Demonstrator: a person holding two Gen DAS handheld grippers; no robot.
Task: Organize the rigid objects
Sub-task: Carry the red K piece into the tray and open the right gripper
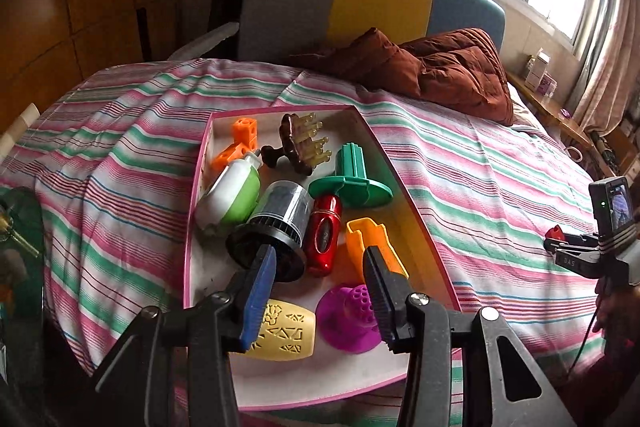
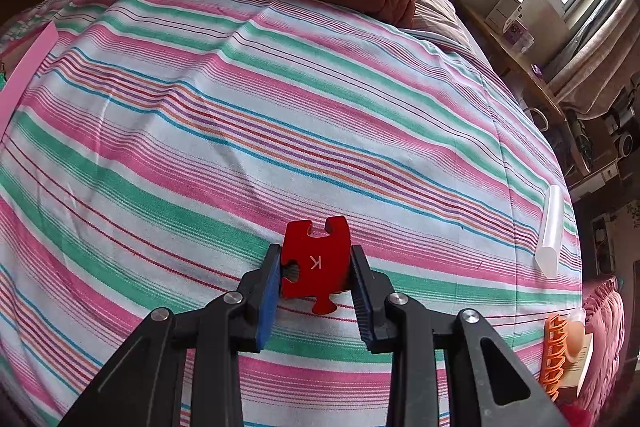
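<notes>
A pink-rimmed white box lies on the striped bed. It holds several toys: an orange block piece, a brown comb piece, a green flanged part, a white and green bottle, a black and clear canister, a red capsule, an orange scoop, a purple disc and a yellow perforated cylinder. My left gripper is open and empty above the box. My right gripper is shut on a red puzzle piece marked K, above the bedspread. It also shows at the right of the left wrist view.
A brown duvet lies bunched at the head of the bed. A white tube lies near the bed's right edge. An orange rack stands beyond that edge. The box's pink edge shows at far left.
</notes>
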